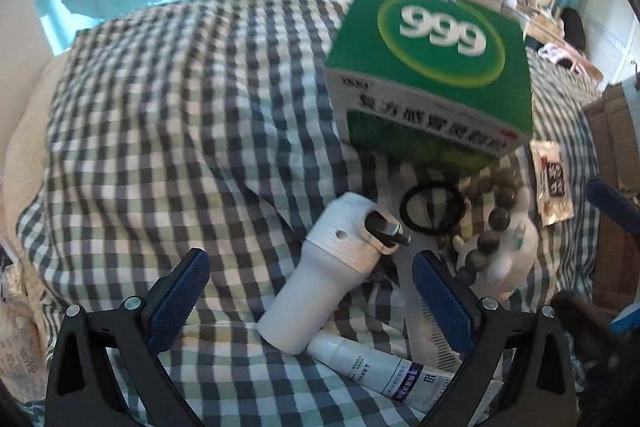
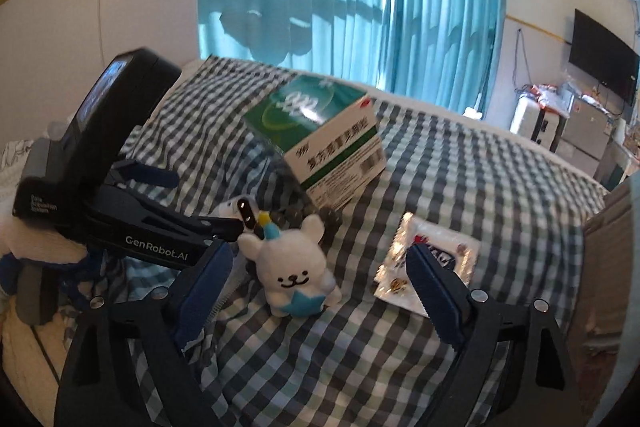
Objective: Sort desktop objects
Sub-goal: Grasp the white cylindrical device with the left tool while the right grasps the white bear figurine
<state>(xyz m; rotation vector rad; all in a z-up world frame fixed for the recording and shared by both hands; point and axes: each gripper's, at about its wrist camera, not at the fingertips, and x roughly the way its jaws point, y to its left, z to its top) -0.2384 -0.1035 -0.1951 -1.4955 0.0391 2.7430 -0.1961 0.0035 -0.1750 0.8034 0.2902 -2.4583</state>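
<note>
Left wrist view: left gripper point(image 1: 311, 297) fingers apart around a white bottle point(image 1: 324, 275), hard, slick, grab mid-body; right gripper point(image 2: 320, 283) fingers apart, soft plush bear point(image 2: 294, 277) between them, squeeze its belly

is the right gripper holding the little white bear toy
No, the right gripper is open and its blue fingers stand apart on either side of the white bear toy, which sits free on the checked cloth.
</note>
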